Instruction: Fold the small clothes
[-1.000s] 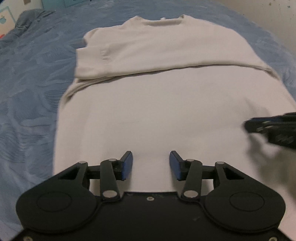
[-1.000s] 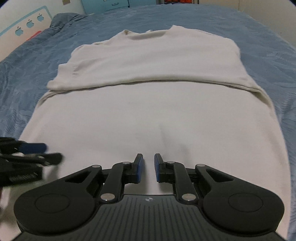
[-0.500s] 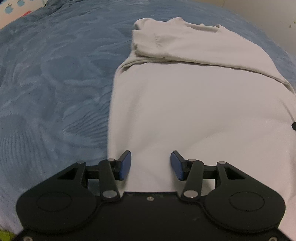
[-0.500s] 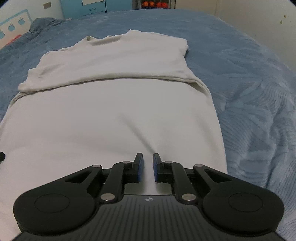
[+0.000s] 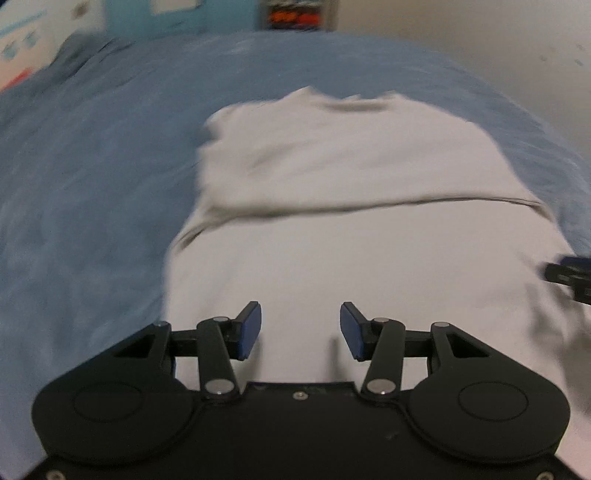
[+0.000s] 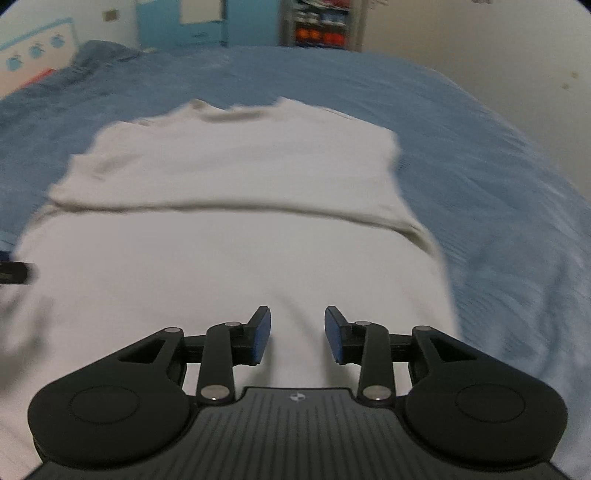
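Observation:
A cream T-shirt (image 5: pixel 351 251) lies flat on a blue bedspread (image 5: pixel 92 192), collar at the far end, both sleeves folded in across the chest. My left gripper (image 5: pixel 300 330) hovers open over the near hem, left of the middle, nothing between its blue pads. In the right wrist view the same T-shirt (image 6: pixel 229 258) fills the centre, and my right gripper (image 6: pixel 297 334) stands open above its hem toward the right side. The right gripper's tip (image 5: pixel 569 275) shows at the right edge of the left wrist view. The left gripper's tip (image 6: pixel 14 273) shows at the left edge of the right wrist view.
The blue bedspread (image 6: pixel 498 192) spreads wide on both sides of the shirt. Behind the bed are a blue cabinet (image 6: pixel 181 22), a shelf with colourful items (image 6: pixel 321 26) and a pale wall (image 6: pixel 480 55). Both views are motion-blurred.
Both grippers have swung and tilted, so the shirt is centred again and the room's back wall shows. The right gripper's fingers have spread from nearly shut to open. The shirt has not moved.

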Tool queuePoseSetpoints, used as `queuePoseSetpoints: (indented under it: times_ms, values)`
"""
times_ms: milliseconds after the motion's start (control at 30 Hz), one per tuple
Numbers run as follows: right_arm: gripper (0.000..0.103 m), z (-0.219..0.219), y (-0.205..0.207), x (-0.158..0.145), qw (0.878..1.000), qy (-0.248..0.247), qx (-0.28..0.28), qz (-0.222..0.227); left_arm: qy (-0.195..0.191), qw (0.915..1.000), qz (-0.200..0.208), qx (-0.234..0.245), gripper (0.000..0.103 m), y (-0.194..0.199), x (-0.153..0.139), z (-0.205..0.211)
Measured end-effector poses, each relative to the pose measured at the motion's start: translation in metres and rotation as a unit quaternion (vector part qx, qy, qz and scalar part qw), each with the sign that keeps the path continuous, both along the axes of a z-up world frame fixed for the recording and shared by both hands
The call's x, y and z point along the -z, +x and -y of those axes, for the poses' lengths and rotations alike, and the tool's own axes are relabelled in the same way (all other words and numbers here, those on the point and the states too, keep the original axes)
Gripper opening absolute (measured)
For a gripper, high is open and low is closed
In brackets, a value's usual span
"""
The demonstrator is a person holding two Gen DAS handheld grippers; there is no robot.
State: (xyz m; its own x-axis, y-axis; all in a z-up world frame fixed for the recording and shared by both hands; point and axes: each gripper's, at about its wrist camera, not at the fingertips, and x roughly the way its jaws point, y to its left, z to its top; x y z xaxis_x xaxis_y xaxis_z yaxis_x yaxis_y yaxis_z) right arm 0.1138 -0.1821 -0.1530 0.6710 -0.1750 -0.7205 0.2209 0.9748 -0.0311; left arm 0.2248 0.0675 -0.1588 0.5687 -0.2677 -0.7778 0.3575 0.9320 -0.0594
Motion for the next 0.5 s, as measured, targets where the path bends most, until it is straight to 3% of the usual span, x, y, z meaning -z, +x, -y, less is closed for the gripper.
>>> queuePoseSetpoints:
  times_ms: [200, 367, 500]
  values:
    - [0.048, -0.041, 0.053, 0.009, 0.998, 0.026, -0.055, 0.008, 0.028, 0.9983, 0.035, 0.037, 0.049, 0.021, 0.008, 0.049]
    - [0.048, -0.051, 0.079, 0.026, 0.998, 0.021, -0.065, -0.007, 0.019, 0.9997, 0.006, 0.015, 0.049, 0.038, 0.035, 0.048]
    - [0.05, -0.051, 0.081, 0.033, 0.998, 0.016, -0.066, -0.008, 0.015, 0.9998, 0.011, 0.003, 0.051, 0.047, 0.051, 0.041]
